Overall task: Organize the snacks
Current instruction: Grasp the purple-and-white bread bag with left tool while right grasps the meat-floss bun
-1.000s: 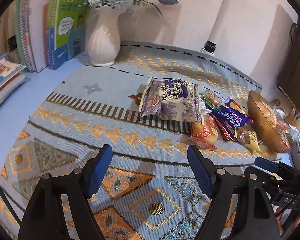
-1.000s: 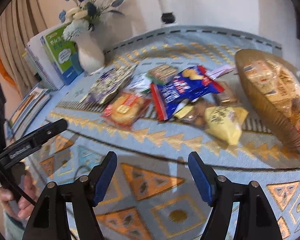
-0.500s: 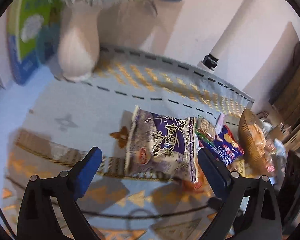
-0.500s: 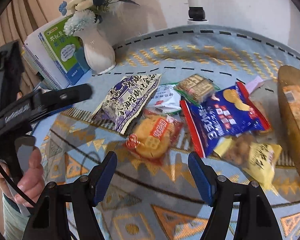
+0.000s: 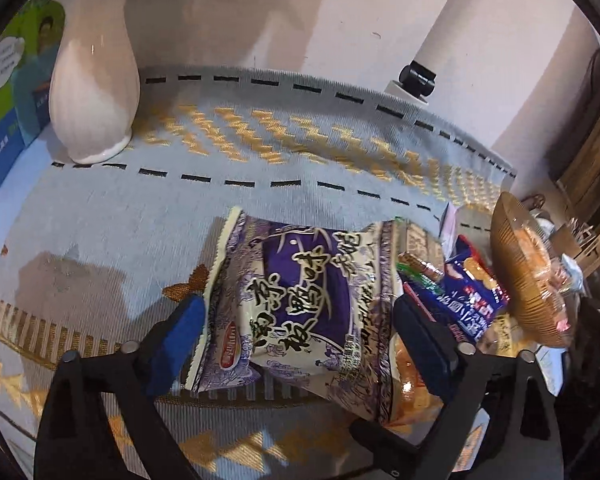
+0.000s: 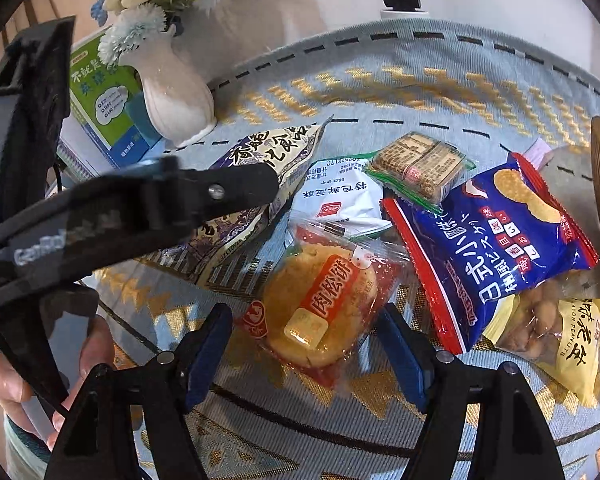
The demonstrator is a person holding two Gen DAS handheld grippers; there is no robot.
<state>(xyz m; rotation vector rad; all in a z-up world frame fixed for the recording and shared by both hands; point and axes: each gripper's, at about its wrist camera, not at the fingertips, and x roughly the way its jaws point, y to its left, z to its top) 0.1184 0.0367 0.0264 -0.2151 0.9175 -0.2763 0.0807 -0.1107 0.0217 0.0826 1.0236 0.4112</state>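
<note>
Six snack packs lie loose on the patterned cloth (image 6: 440, 80) covering the bench: one purple bag (image 5: 300, 304), one white pack (image 6: 336, 200), one green-edged cracker pack (image 6: 420, 166), one blue rice-cracker bag (image 6: 496, 248), one red-trimmed cake pack (image 6: 320, 308) and one yellow peanut pack (image 6: 560, 340). One woven basket (image 5: 520, 280) at 3 o'clock holds more snacks, too blurred to count. One white vase (image 6: 172, 96) stands at 10 o'clock. The left gripper (image 5: 300, 320) has just been opening then narrowing a little; it straddles the purple bag, and whether the pads touch I cannot tell. The right gripper (image 6: 304, 356) stands open around the cake pack, pads clear.
</note>
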